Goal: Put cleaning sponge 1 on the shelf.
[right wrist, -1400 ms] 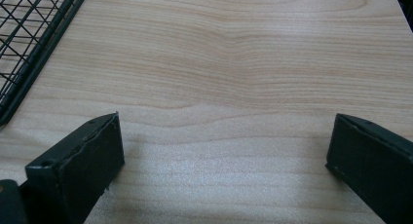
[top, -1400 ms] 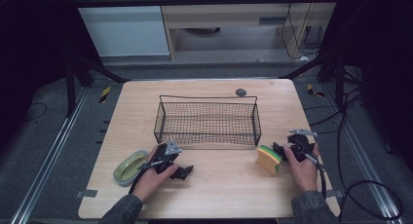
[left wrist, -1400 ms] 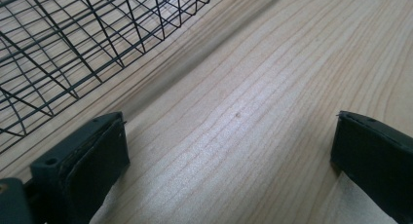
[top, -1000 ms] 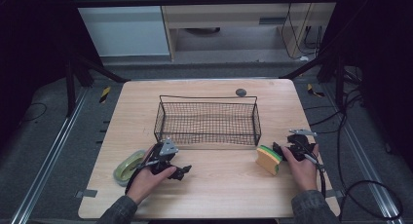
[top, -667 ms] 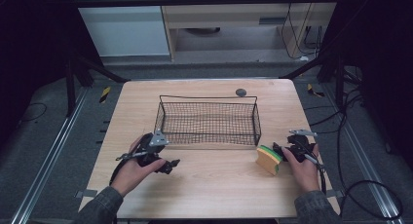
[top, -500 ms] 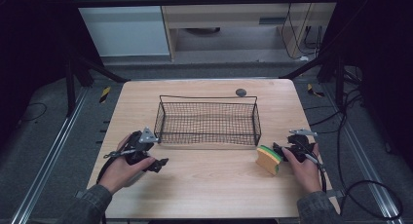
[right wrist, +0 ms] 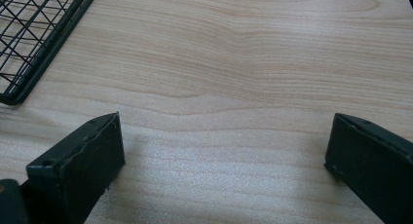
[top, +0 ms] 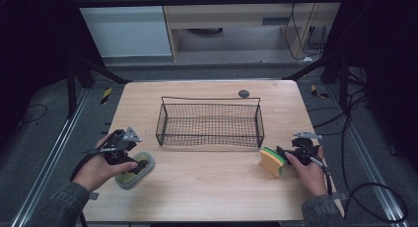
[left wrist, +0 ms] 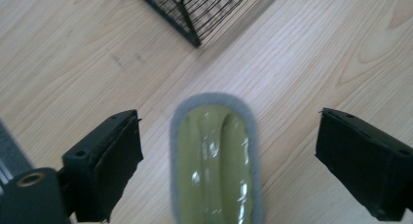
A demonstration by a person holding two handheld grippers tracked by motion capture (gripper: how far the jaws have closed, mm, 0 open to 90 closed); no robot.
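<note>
A green oval pad with a grey rim (top: 134, 170) lies on the wooden table (top: 207, 182) at the front left. My left gripper (top: 137, 160) hovers over its near end, open. In the left gripper view the pad (left wrist: 216, 160) lies between the two spread jaws, touching neither. A yellow and green sponge (top: 271, 161) sits at the front right. My right gripper (top: 284, 153) is just to its right, pointing at it, open. In the right gripper view my right gripper (right wrist: 224, 121) has bare wood between its jaws.
A black wire basket (top: 209, 121) stands in the middle of the table, its corners also showing in both gripper views (left wrist: 195, 12) (right wrist: 34, 34). A small dark round object (top: 243, 93) lies behind the basket. Dark floor and cables surround the table.
My left gripper swung left from in front of the basket, away from the pad's right side, and now sits over the green pad. The right gripper and sponge stayed put.
</note>
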